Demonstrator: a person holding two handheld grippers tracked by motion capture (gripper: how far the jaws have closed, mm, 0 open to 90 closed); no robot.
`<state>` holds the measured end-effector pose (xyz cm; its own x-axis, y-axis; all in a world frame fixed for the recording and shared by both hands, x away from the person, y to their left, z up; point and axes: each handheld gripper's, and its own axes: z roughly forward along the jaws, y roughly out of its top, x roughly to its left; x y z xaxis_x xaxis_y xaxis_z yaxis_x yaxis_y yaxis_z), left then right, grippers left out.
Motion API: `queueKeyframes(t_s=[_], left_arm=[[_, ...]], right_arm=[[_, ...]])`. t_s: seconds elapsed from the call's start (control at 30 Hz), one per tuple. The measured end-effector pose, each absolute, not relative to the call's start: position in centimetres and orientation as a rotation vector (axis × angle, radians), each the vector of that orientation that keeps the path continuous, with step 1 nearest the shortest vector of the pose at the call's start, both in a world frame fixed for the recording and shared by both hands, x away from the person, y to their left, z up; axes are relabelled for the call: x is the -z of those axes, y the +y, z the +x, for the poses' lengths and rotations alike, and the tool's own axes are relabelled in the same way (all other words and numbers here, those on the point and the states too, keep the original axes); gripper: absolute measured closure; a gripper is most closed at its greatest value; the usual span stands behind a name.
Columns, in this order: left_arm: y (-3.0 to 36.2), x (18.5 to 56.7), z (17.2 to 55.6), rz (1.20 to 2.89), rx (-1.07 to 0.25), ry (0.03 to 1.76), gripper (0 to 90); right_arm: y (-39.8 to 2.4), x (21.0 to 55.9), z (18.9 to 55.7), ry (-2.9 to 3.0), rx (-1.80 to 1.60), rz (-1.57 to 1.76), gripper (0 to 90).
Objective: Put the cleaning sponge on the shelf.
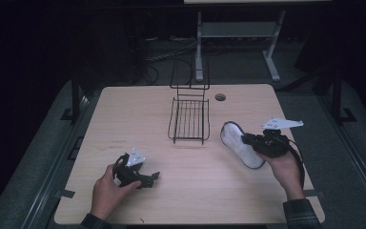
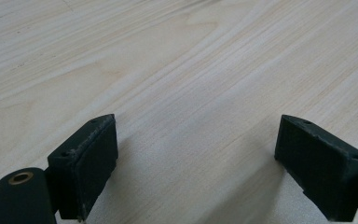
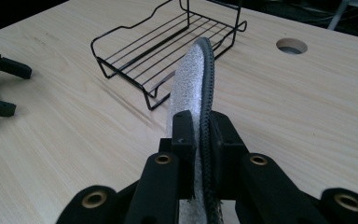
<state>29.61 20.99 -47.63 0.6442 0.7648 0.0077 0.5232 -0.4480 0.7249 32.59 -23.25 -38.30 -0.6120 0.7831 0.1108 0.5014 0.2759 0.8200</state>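
The white insole (image 3: 193, 79), clamped edge-on in the right gripper (image 3: 199, 135), is near the wire rack (image 3: 168, 46); left gripper (image 2: 196, 154) fingers apart.

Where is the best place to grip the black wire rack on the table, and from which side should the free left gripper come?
Probably the wire rack is best taken by a side rail of its low tray, since those thin rods fit between open jaws. The left gripper rests open on the table, nearer the person and to the rack's left, so that side is its clear approach. The tall back frame sits on the far side.
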Motion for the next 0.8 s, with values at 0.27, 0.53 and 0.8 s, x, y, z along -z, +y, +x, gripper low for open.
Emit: queueKeyframes(t_s=[0.27,0.53,0.8], left_arm=[[21.0,47.6,29.6,2.151,-0.441,0.997,12.4],[21.0,47.6,29.6,2.156,-0.441,0.994,12.3],[21.0,47.6,29.6,2.157,-0.441,0.995,12.3]], right_arm=[[-21.9,37.8,33.7,2.231,-1.287,1.144,81.9],[-20.5,37.1,34.9,2.224,-1.321,1.114,81.8],[-19.2,36.7,36.1,2.226,-1.338,1.093,81.8]])
